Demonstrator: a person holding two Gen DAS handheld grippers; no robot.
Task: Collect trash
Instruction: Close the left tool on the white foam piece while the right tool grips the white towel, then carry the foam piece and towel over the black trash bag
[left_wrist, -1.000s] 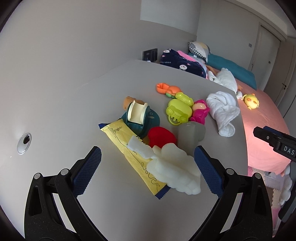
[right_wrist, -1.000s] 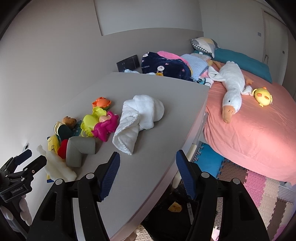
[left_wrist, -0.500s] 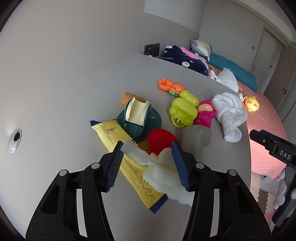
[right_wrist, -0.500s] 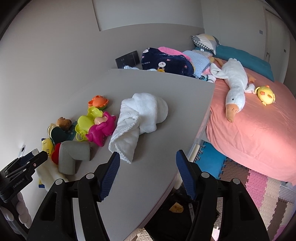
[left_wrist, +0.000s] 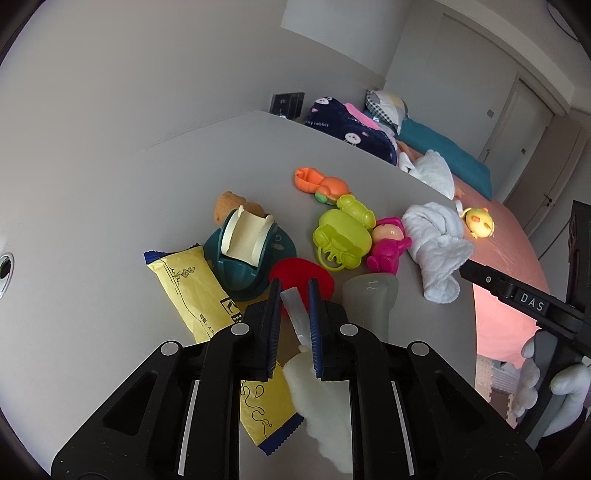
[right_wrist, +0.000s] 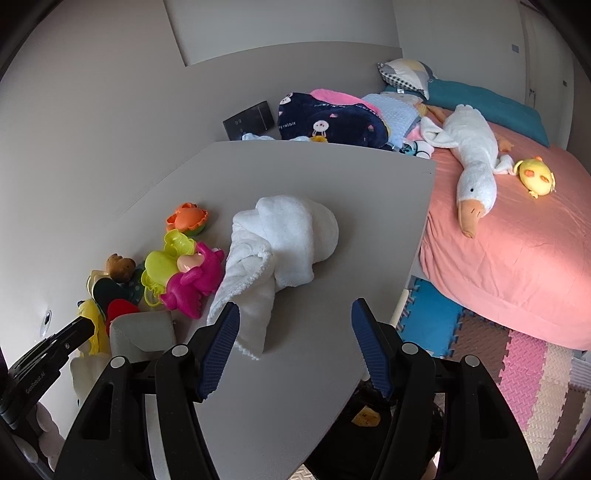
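In the left wrist view my left gripper is shut on a piece of white foam packing, pinching its thin upper end between the blue pads. A yellow snack wrapper lies flat on the grey table under and left of the gripper. In the right wrist view my right gripper is open and empty above the table's front part, just right of a white towel. The left gripper's body shows at the lower left there.
Toys crowd the table: a teal tape dispenser, a red piece, a lime toy, a pink doll, an orange toy, a grey elbow piece. A pink bed with a goose plush stands right of the table.
My left gripper went from wide open to shut on the thin end of the white foam, moving forward over it. The right gripper stayed open and drifted slightly.
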